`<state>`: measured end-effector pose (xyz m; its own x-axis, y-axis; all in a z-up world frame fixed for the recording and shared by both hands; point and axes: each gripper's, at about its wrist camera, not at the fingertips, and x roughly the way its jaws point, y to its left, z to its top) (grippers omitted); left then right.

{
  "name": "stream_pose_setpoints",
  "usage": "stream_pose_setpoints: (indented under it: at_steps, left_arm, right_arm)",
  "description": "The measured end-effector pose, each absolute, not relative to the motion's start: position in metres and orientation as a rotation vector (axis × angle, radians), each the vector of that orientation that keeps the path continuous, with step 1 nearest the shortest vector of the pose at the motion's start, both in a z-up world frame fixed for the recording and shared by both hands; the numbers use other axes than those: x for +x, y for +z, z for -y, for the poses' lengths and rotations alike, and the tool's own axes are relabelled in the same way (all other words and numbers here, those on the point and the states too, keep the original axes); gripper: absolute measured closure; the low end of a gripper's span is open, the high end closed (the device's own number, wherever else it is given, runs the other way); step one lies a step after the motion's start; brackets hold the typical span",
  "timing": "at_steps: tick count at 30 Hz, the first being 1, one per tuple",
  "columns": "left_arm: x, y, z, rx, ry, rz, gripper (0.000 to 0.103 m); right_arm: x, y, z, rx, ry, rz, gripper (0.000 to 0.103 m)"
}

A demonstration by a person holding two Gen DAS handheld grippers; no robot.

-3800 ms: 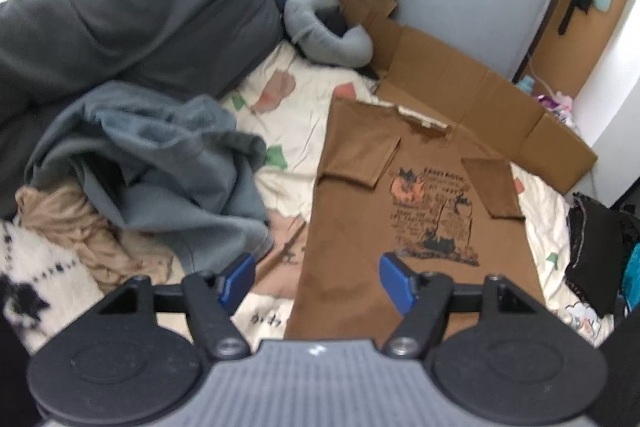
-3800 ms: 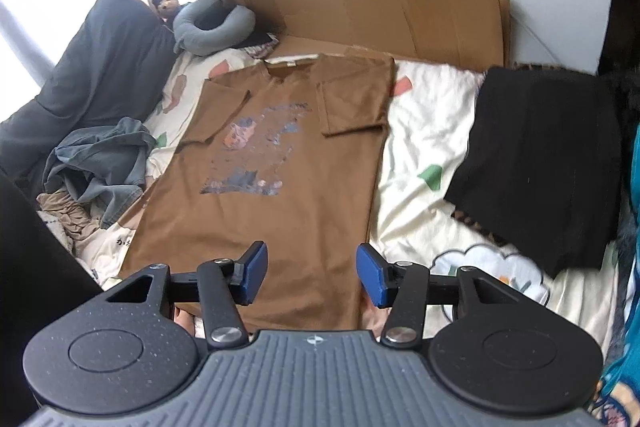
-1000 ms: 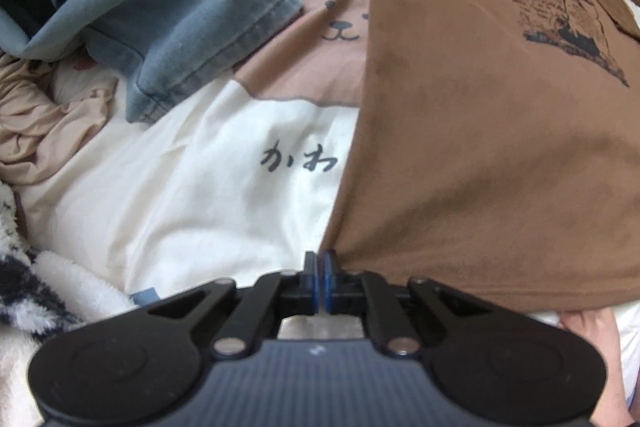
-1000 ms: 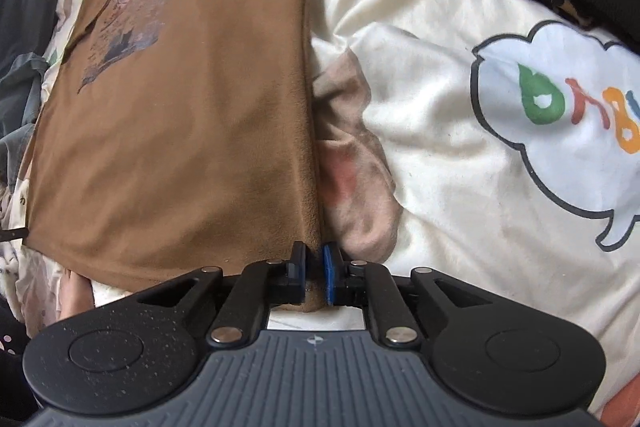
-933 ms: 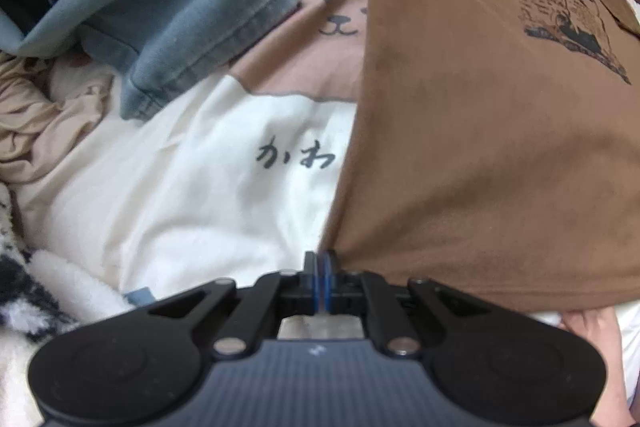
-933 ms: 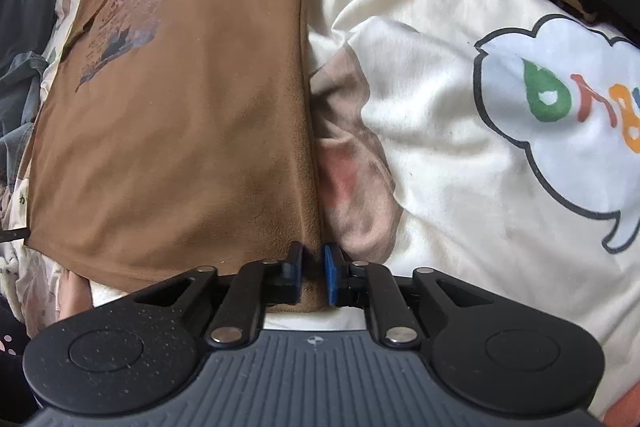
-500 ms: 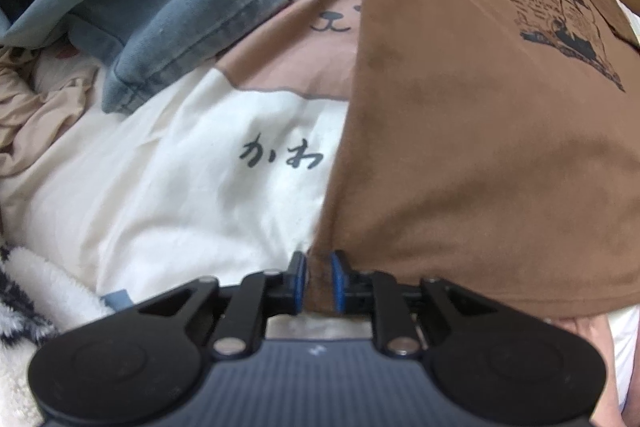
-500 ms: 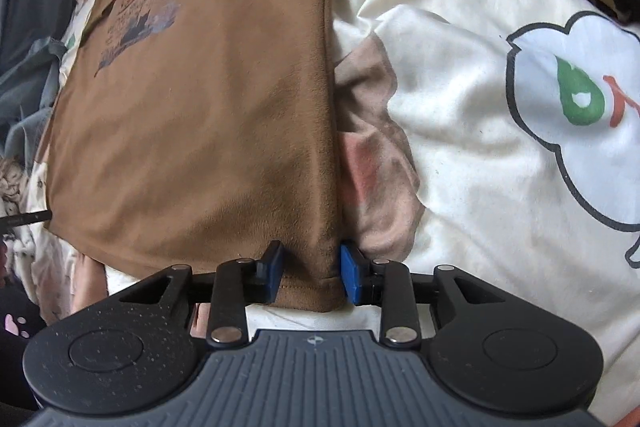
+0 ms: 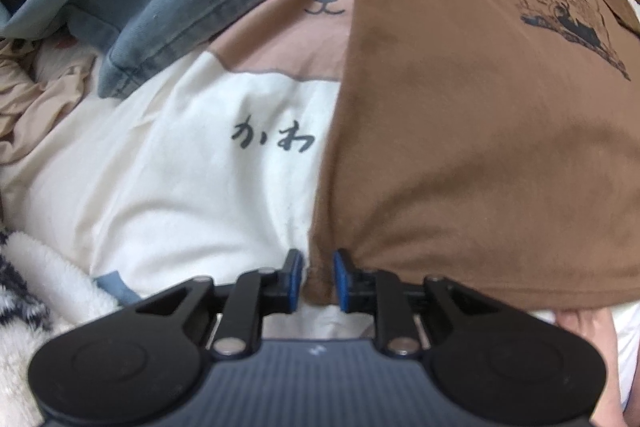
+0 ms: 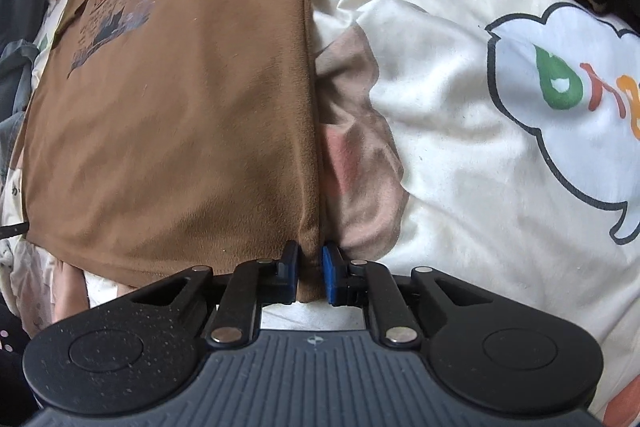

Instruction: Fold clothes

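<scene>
**Desk:** Where did the shirt (image 9: pixel 480 131) lie from your jaws?

**Operator:** Straight ahead on the bed (image 10: pixel 460 147), long axis running away from me, collar at the far end. I had one hem corner at each tool. The left gripper (image 9: pixel 315 279) stood narrowly parted, the left corner bunched between its pads, grip unclear. The right gripper's (image 10: pixel 311 273) jaws were closing on the right corner, cloth between them. Neither hand was nearer; the fold called for both corners.
</scene>
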<state>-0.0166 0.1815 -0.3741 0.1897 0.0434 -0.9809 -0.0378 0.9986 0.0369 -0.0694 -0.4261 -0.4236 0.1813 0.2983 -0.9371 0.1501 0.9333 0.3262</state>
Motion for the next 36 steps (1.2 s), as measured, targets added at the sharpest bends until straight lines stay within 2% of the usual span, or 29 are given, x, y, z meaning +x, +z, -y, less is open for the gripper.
stream_pose_setpoints:
  at_steps: [5, 7, 9, 17, 26, 28, 36]
  left_arm:
    - [-0.019, -0.372, -0.169, 0.053, 0.056, -1.389, 0.091]
    - [-0.02, -0.37, -0.167, 0.06, 0.063, -1.391, 0.095]
    - [-0.021, -0.366, -0.167, 0.049, 0.074, -1.39, 0.098]
    - [-0.026, -0.33, -0.171, -0.012, 0.093, -1.378, 0.099]
    - [-0.042, -0.277, -0.163, -0.069, 0.071, -1.354, 0.099]
    - [-0.02, -0.285, -0.176, -0.081, 0.06, -1.343, 0.099]
    - [-0.017, -0.253, -0.179, -0.11, 0.026, -1.302, 0.099]
  right_arm:
    - [-0.066, -0.425, 0.412, 0.328, 0.094, -1.395, 0.087]
    - [-0.066, -0.425, 0.412, 0.334, 0.094, -1.396, 0.093]
    - [-0.067, -0.425, 0.412, 0.342, 0.095, -1.403, 0.096]
    - [-0.072, -0.404, 0.413, 0.343, 0.079, -1.405, 0.098]
    - [-0.075, -0.346, 0.428, 0.355, 0.07, -1.356, 0.099]
    - [-0.072, -0.333, 0.429, 0.342, 0.072, -1.341, 0.099]
    - [-0.077, -0.293, 0.436, 0.321, 0.075, -1.299, 0.099]
